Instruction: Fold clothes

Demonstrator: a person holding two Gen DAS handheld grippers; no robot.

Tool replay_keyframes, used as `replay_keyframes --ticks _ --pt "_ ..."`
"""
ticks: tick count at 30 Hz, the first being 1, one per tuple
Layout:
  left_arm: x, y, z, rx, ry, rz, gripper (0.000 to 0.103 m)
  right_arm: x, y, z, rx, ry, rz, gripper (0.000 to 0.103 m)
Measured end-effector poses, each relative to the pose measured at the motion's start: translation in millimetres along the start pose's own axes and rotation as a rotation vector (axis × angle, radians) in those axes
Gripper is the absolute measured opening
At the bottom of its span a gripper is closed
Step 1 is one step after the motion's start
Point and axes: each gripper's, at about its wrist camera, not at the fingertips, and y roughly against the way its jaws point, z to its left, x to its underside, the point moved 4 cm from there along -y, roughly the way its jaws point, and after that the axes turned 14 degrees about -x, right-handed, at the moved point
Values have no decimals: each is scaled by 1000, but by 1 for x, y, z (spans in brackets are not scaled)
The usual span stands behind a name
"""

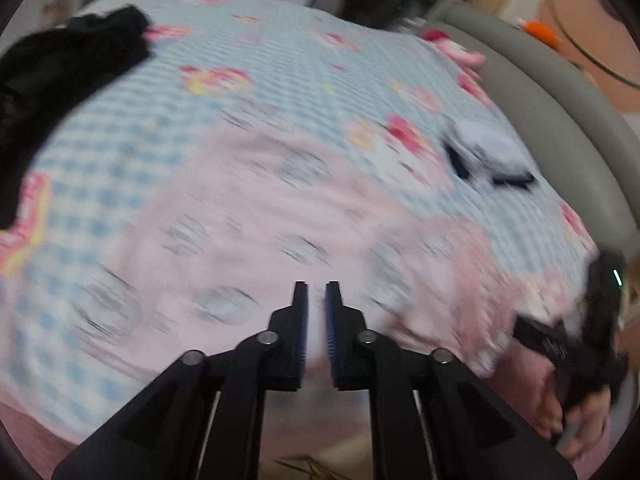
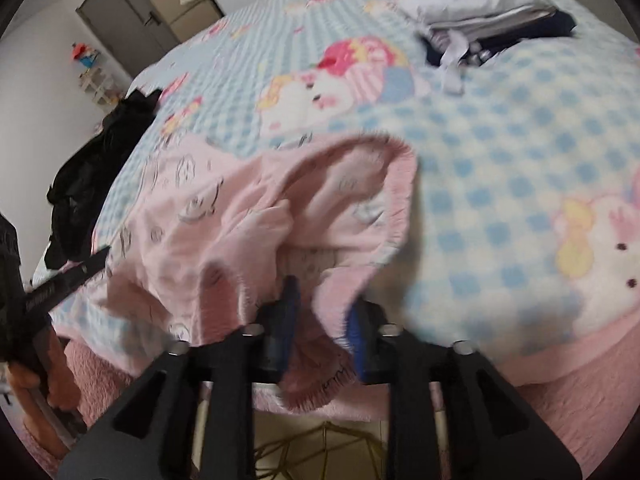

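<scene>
The pink garment (image 2: 256, 216) lies on the bed (image 2: 500, 168), at its near edge. The right gripper (image 2: 320, 308) has its fingers closed on a fold of the garment's hem. The left gripper (image 1: 317, 300) is above the garment; whether its narrow-set fingers pinch cloth I cannot tell. A folded pile (image 2: 488, 12) sits well beyond the garment.

garment (image 2: 248, 216): pale pink, grey doodle prints
bedspread (image 2: 500, 184): blue-white check, pink cartoon characters (cute)
heap (image 2: 92, 168): black
folded pile (image 2: 476, 8): white and navy
</scene>
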Motion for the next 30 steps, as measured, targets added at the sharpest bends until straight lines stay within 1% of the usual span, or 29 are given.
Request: replay_keyframes --ticks 1,2,3,4,7,9,10,11,12,14,15,16,17,19,21,23,24,25,26,28,30 --pt "5 -2 -11 40 -18 6 50 1 -3 1 -27 -8 10 36" --pt "9 -5 -22 64 -34 13 55 3 -6 3 -54 -15 20 36" --pt "13 -8 -33 84 -49 20 55 6 -7 5 -72 -17 27 36" --pt "16 -13 -42 78 -69 35 55 9 -9 7 -77 -9 31 36" --pt "27 -32 -59 31 -126 81 55 8 -15 19 -58 23 10 38" --pt "33 -42 -64 -1 -151 83 53 7 -7 14 -40 8 -32 46" --pt "34 -43 -65 -23 -162 67 43 6 -2 11 -30 -4 -56 46" --pt "34 -42 -64 -36 -165 58 27 6 4 8 -20 -12 -76 47" --pt "32 -41 -63 -47 -165 51 21 5 10 5 -12 -20 -96 48" --pt "21 -35 -54 -74 -122 27 4 3 21 -2 -5 -41 -137 51" --pt "13 -30 -46 -111 -101 -3 0 3 28 -6 -1 -54 -155 52" --pt "1 -23 -36 -148 -77 -42 0 2 34 -9 3 -67 -173 52" --pt "-11 -16 -27 -158 -47 -77 0 1 40 -13 9 -77 -188 52" --pt "-30 -1 -7 -139 22 -118 0 -2 48 -17 27 -89 -213 53" --pt "-37 5 3 -99 39 -108 1 -2 50 -23 54 -99 -211 59" --pt "-32 4 -2 -1 20 -57 1 -1 43 -29 93 -111 -171 59" --pt "-26 3 -9 51 9 -32 2 1 37 -31 87 -119 -147 59" --pt "-20 -1 -22 98 -14 -16 7 3 31 -32 66 -125 -124 59" --pt "-14 -3 -34 133 -43 -8 21 5 26 -31 47 -124 -102 59" --pt "-4 -8 -58 180 -82 10 40 9 16 -25 13 -106 -63 59" --pt "5 -16 -78 223 -104 40 40 12 8 -19 8 -74 -24 59"
